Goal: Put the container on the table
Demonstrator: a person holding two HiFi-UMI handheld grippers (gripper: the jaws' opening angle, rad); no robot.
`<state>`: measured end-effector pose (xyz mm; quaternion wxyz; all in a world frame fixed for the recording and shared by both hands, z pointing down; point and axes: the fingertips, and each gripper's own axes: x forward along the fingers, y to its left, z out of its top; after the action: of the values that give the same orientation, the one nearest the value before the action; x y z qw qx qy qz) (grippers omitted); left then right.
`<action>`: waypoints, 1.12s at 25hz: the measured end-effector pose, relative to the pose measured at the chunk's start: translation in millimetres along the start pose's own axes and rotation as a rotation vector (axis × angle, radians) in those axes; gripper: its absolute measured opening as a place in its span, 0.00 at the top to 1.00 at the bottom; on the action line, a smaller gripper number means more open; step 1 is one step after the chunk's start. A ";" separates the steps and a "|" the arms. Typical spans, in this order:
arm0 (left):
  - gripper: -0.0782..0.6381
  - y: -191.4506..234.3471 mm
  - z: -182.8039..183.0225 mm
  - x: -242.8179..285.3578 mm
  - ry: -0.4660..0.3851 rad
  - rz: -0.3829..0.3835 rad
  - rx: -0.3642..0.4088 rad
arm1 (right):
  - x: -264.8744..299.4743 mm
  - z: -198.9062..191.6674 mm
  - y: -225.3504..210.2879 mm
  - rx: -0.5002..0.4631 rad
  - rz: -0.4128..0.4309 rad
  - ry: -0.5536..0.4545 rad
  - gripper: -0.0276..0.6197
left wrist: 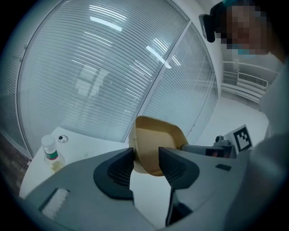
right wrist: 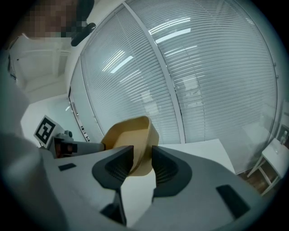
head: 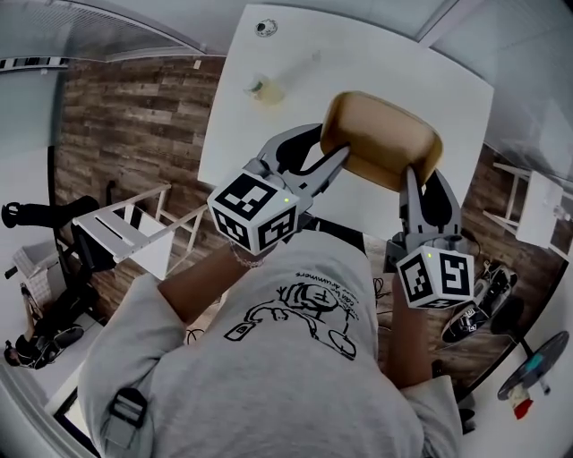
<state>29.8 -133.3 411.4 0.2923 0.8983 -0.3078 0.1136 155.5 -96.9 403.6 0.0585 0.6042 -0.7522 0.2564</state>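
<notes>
A tan, rounded-rectangular container [head: 380,139] hangs tilted in the air over the near edge of the white table [head: 376,54]. My left gripper [head: 329,161] is shut on its left rim, my right gripper [head: 415,182] on its right rim. In the left gripper view the container [left wrist: 156,142] has its wall between the jaws of the left gripper [left wrist: 146,161], with the right gripper's body [left wrist: 212,150] behind it. In the right gripper view the container [right wrist: 131,135] sits between the jaws of the right gripper [right wrist: 142,162], above the table [right wrist: 194,151].
A small clear bottle [head: 265,88] with yellowish liquid and a round cable port [head: 265,27] are on the table's far left part. The bottle [left wrist: 51,155] also shows in the left gripper view. A white rack [head: 134,233] stands left of the person; shoes [head: 479,304] lie on the floor at the right.
</notes>
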 end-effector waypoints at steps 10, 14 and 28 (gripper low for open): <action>0.66 13.8 -26.3 6.5 0.034 0.008 -0.031 | 9.1 -28.3 -4.4 0.014 -0.005 0.045 0.78; 0.66 18.9 -38.8 11.9 0.047 0.014 -0.045 | 13.6 -41.8 -10.1 0.020 -0.007 0.067 0.78; 0.66 41.9 -95.0 35.1 0.120 0.026 -0.091 | 34.9 -97.9 -32.9 0.062 -0.025 0.145 0.78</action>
<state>29.1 -120.7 520.2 0.3491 0.8716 -0.3062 0.1572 155.5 -87.5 512.1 0.0972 0.5949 -0.7300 0.3221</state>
